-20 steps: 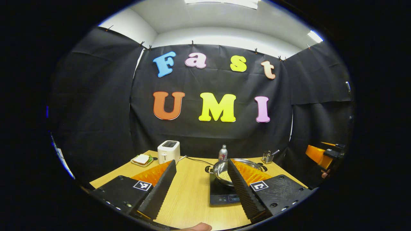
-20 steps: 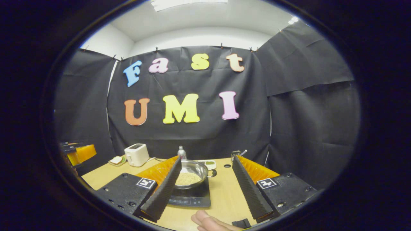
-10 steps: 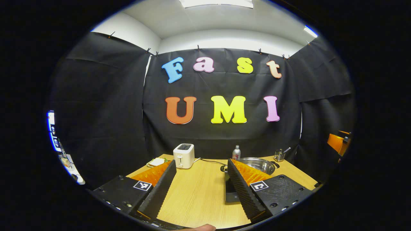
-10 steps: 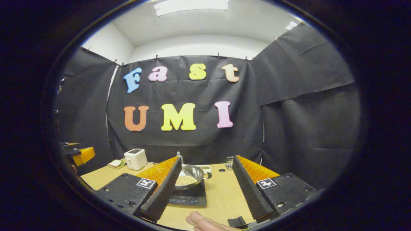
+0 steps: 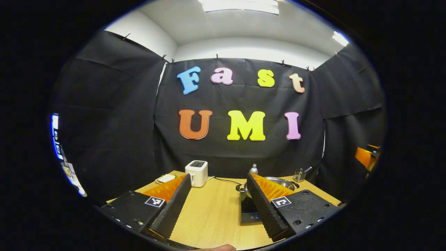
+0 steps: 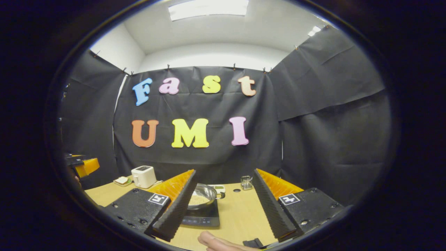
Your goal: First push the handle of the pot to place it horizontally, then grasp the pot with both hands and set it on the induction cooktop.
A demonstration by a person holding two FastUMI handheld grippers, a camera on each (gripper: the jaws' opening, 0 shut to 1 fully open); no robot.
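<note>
One pot (image 6: 203,196) sat on the induction cooktop (image 6: 201,219), so by my reading your task looked finished at this moment. In the right gripper view the steel bowl held a pale, grainy filling, and a small dark side handle stuck out toward the right of the rim. In the left gripper view its rim (image 5: 282,181) showed just past the finger of your left gripper.

Had you needed to lift it again, I would have expected a stiff, smooth metal body, slippery under rubber pads and fairly heavy with that filling. The two side handles were the sensible places to take hold, one per gripper, keeping it level so nothing spilled.

Your left gripper (image 5: 217,204) had its fingers spread wide, nothing between them but the wooden table (image 5: 212,212). Your right gripper (image 6: 223,205) was likewise wide apart and empty, well back from the pot. Part of your hand (image 6: 223,243) showed at the bottom edge there.

Farther out stood a white toaster (image 6: 143,176), a plate of food (image 6: 122,181) beside it, a small bottle (image 5: 254,169), and a glass holder (image 6: 246,182) near the back edge.
</note>
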